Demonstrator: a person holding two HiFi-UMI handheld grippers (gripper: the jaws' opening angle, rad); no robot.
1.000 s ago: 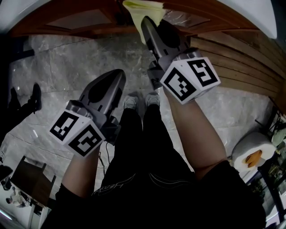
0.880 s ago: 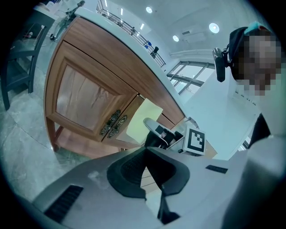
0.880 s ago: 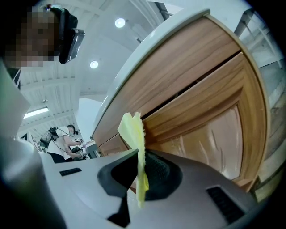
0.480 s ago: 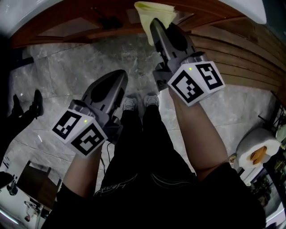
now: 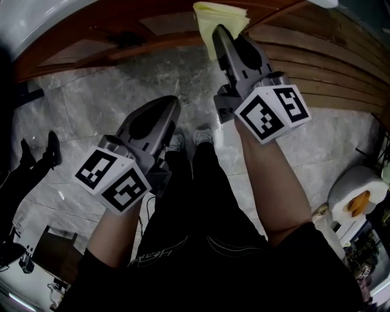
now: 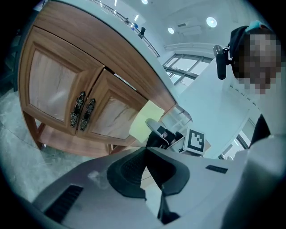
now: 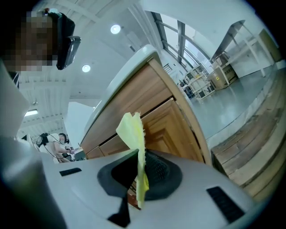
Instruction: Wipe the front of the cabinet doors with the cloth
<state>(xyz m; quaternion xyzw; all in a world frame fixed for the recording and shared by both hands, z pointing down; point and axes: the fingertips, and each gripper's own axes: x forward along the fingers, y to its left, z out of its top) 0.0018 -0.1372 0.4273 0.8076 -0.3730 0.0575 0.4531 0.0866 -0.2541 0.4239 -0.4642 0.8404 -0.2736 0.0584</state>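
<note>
Jaws of left gripper (image 5: 166, 105) pressed together on nothing, well back from cabinet doors (image 6: 58, 91). Right gripper (image 5: 218, 30) pinches yellow cloth (image 5: 214, 12) by its lower edge, with the free flap apparently against the doors. Cloth judged light, soft and floppy. Best held at a folded edge.

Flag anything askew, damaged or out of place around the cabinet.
Nothing stands out. Both cabinet doors sit shut, their handles side by side. The yellow cloth is pinched in the right gripper by the cabinet front; the left gripper is shut and empty.
</note>
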